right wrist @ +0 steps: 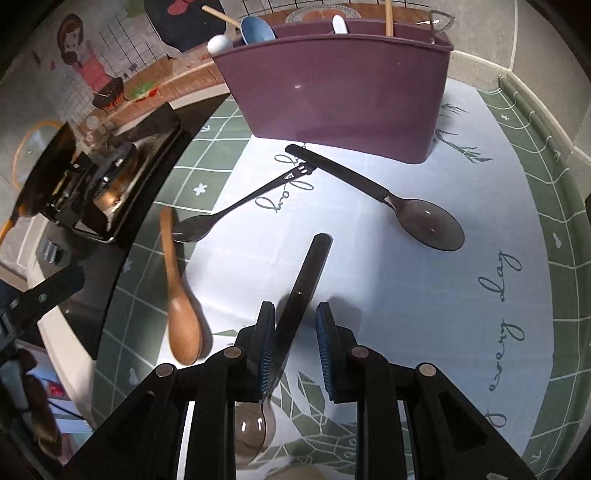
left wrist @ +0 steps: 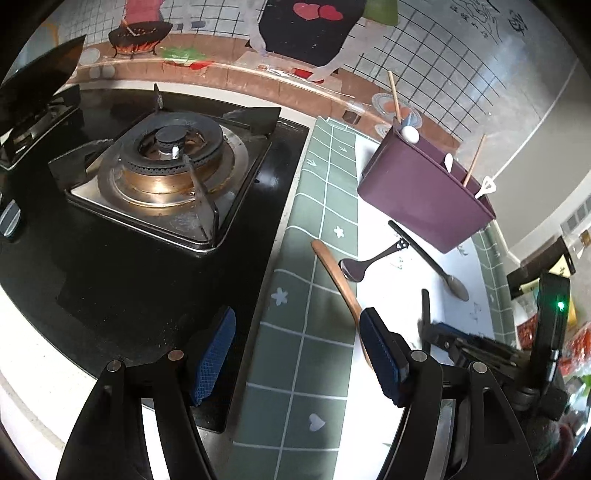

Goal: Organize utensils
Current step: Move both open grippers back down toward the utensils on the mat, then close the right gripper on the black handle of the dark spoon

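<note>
Right now the right gripper (right wrist: 295,343) straddles the black-handled steel spoon (right wrist: 303,284) on the mat, jaws apart; closing off-centre could flip it; the left gripper (left wrist: 295,354), spread wide, hovers near the wooden spoon (left wrist: 338,280)

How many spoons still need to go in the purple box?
Some are already standing in the purple box: a blue spoon, white ones and wooden sticks. The right gripper sits around a black-handled spoon, not clearly squeezing it. The left gripper is open by the wooden spoon. Four remain on the mat: those plus two dark spoons.
</note>
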`<move>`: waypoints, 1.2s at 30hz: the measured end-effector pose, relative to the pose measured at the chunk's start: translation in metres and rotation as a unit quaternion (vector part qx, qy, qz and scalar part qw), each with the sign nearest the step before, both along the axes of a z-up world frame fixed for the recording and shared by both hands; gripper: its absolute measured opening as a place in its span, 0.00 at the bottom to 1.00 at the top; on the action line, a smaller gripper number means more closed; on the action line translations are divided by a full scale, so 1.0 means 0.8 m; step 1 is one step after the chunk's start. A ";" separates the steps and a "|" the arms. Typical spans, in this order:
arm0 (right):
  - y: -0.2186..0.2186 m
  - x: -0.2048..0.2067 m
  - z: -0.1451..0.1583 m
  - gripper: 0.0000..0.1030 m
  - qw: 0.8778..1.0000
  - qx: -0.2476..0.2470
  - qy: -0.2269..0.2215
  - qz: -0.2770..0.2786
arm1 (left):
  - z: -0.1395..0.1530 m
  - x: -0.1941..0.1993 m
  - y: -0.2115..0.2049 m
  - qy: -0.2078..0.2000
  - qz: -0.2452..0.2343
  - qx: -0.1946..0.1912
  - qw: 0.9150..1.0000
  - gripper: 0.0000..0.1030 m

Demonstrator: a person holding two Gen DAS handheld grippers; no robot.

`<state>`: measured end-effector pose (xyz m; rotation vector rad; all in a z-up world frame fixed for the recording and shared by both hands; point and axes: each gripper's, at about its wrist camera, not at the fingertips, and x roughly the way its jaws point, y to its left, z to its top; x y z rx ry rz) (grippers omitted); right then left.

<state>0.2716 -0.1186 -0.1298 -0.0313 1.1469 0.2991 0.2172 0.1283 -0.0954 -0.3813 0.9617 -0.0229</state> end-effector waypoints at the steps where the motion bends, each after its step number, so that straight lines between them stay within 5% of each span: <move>1: 0.005 0.000 0.000 0.21 1.000 -0.012 -0.007 0.003 | -0.001 0.000 -0.001 0.001 -0.002 0.002 1.000 0.68; 11: 0.005 -0.007 0.001 0.13 0.997 -0.054 -0.038 0.031 | -0.008 0.019 -0.036 0.010 -0.047 -0.001 0.999 0.68; 19: -0.057 -0.017 0.003 0.11 0.997 -0.066 -0.046 -0.016 | -0.026 0.038 -0.064 0.034 -0.081 -0.001 0.996 0.68; 31: -0.117 -0.032 0.008 0.11 0.994 -0.063 -0.050 -0.077 | -0.047 0.077 -0.094 0.058 -0.108 0.032 0.992 0.71; 36: -0.118 -0.035 0.009 0.11 0.994 -0.065 -0.050 -0.078 | -0.052 0.079 -0.108 0.051 -0.122 0.082 0.988 0.71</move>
